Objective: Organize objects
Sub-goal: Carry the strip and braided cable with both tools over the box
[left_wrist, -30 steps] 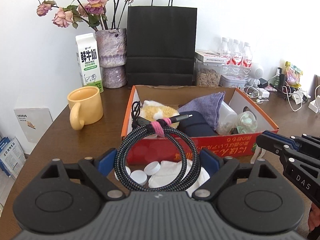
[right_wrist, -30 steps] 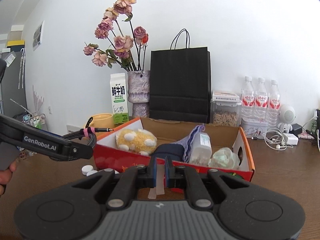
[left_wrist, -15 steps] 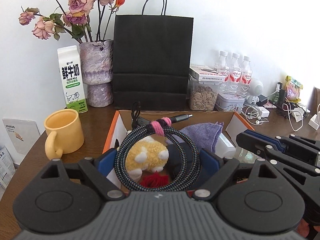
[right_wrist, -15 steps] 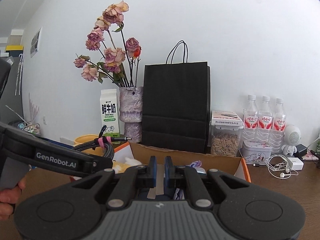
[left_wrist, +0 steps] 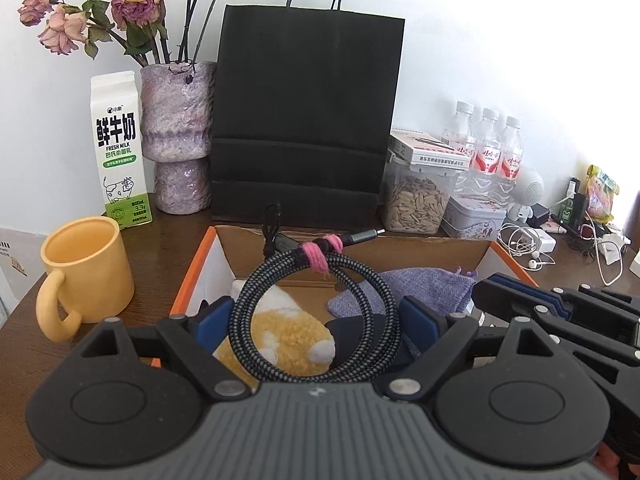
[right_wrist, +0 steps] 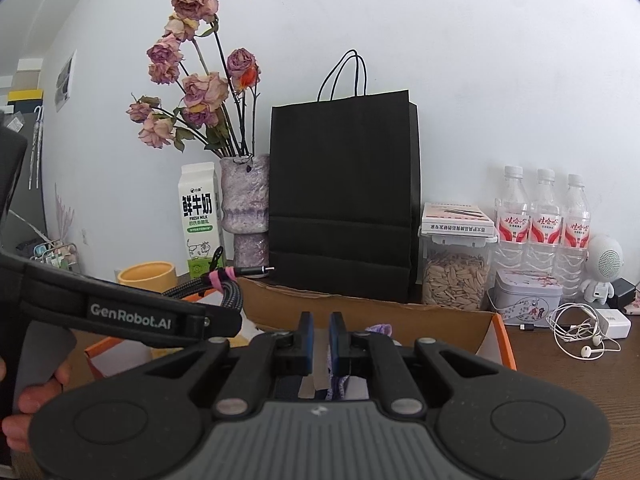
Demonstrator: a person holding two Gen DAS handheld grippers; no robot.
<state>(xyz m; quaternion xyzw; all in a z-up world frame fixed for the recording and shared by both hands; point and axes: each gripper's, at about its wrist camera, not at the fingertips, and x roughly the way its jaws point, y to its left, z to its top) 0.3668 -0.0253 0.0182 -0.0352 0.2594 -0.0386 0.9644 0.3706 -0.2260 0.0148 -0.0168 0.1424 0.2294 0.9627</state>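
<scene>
A coiled black-and-white braided cable point(left_wrist: 362, 276) with a pink tie is clamped between the blue pads of my left gripper point(left_wrist: 316, 316), which is shut on the coil. It hangs over the inside of the orange cardboard box point(left_wrist: 192, 276). Under it lie a yellow plush toy point(left_wrist: 288, 340) and a purple pouch point(left_wrist: 424, 284). In the right wrist view the cable point(right_wrist: 224, 292) sticks out left of the box point(right_wrist: 360, 312). My right gripper point(right_wrist: 321, 334) is shut with nothing visible in it, and it hovers over the box beside the left one. Its tip point(left_wrist: 492, 292) shows at the right.
Left of the box stands a yellow mug point(left_wrist: 88, 268). Along the wall are a milk carton point(left_wrist: 120, 148), a purple vase point(left_wrist: 178, 132) of dried roses, a black paper bag point(left_wrist: 304, 120), a seed jar point(left_wrist: 416, 200) and water bottles point(left_wrist: 486, 148). Earphones point(right_wrist: 580, 336) lie at the right.
Both grippers have moved forward from the box's front edge to over its inside. The cable came along in the left gripper. The right one stayed shut.
</scene>
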